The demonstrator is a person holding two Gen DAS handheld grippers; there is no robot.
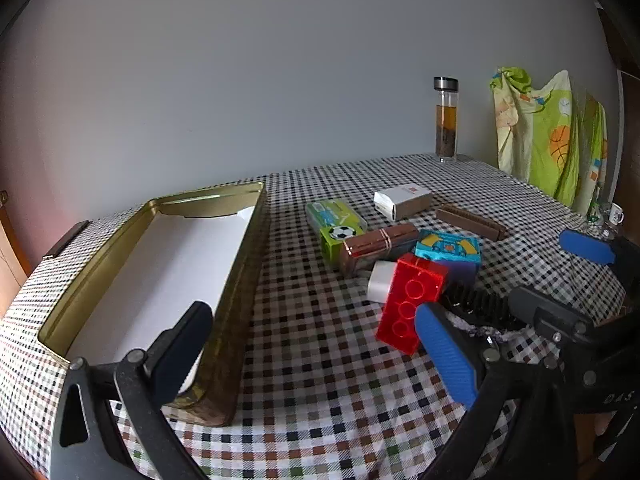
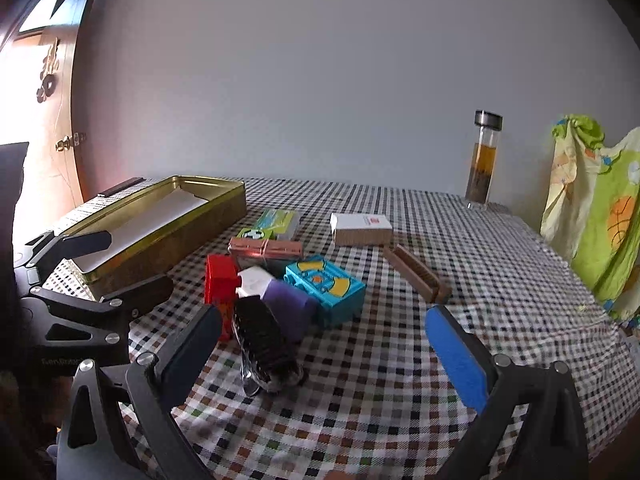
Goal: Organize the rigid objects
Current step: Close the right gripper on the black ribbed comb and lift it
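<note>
A gold tin box with a white liner stands open at the left; it also shows in the right wrist view. A pile lies right of it: red brick, copper box, green football box, blue toy block, white box, brown comb and black brush. My left gripper is open and empty, between tin and red brick. My right gripper is open and empty, just in front of the black brush.
A glass bottle with amber liquid stands at the table's back edge. A green patterned cloth hangs at the right. The checked tablecloth covers the table. A wooden door is at the far left.
</note>
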